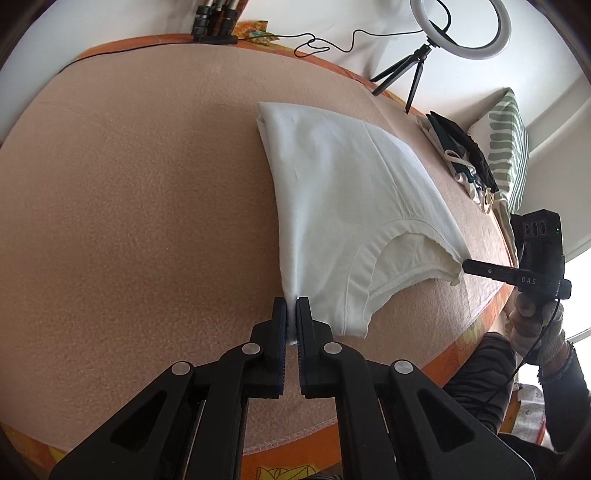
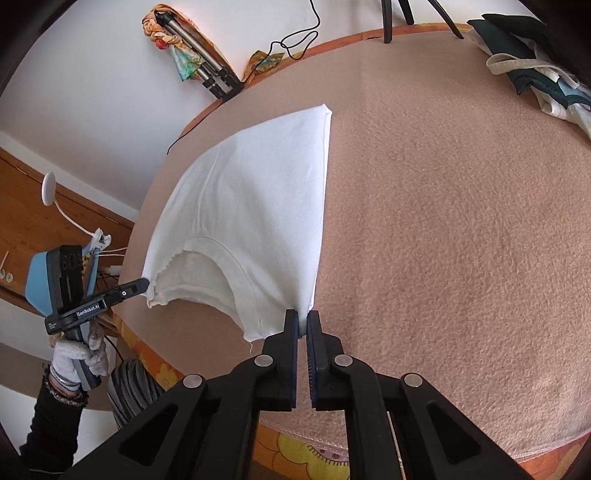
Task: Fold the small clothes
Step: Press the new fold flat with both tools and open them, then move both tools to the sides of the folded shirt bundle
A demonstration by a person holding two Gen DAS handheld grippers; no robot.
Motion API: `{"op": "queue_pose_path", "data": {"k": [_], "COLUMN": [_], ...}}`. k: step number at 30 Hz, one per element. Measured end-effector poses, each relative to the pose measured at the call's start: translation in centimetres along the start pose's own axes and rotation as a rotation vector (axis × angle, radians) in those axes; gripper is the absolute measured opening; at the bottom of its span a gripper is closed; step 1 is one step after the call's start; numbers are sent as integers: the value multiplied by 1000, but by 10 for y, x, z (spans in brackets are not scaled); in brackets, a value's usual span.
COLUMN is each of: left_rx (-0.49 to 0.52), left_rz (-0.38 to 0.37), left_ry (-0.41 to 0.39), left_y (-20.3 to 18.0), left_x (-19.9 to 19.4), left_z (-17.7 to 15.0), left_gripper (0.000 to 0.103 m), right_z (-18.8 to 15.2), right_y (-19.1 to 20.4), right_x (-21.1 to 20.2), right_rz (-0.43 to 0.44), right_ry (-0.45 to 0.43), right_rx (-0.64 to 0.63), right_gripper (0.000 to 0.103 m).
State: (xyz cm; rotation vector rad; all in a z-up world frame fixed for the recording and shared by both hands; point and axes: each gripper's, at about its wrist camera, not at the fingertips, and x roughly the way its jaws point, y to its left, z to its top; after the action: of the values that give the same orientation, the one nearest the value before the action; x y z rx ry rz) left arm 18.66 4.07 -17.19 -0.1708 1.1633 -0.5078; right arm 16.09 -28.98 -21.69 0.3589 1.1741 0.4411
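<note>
A white garment (image 1: 343,184) lies folded on the peach blanket (image 1: 147,184), its curved hemmed opening facing me. In the left wrist view my left gripper (image 1: 291,302) is shut on the garment's near left corner, white cloth pinched between the pads. At the opposite near corner is my right gripper (image 1: 463,265), held by a gloved hand (image 1: 535,332). The right wrist view shows my right gripper (image 2: 302,315) shut on the near right corner of the garment (image 2: 251,192). My left gripper (image 2: 146,283) grips the frayed left corner there.
A ring light on a small tripod (image 1: 461,29) stands at the blanket's far edge. Beside a striped pillow (image 1: 506,140) lies a pile of dark and white clothes (image 1: 461,155). Folded tripod legs (image 2: 207,70) lean against the wall. The orange bed edge (image 2: 295,454) runs near me.
</note>
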Motion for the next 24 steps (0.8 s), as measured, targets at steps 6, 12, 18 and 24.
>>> {"op": "queue_pose_path", "data": {"k": [6, 12, 18, 24], "left_rx": [71, 142, 218, 248], "left_rz": [68, 55, 25, 30], "left_ry": [1, -125, -127, -73], "left_y": [-9, -33, -75, -92], "left_x": [-14, -42, -4, 39], "left_z": [-3, 13, 47, 60], "left_gripper": [6, 12, 12, 12], "right_z": [1, 15, 62, 102], "right_y": [15, 34, 68, 91], "right_x": [-1, -45, -33, 19], "right_rz": [-193, -178, -101, -111], "right_ry": [38, -158, -240, -228], "right_rx": [-137, -231, -301, -344], "right_gripper": [8, 19, 19, 19]}}
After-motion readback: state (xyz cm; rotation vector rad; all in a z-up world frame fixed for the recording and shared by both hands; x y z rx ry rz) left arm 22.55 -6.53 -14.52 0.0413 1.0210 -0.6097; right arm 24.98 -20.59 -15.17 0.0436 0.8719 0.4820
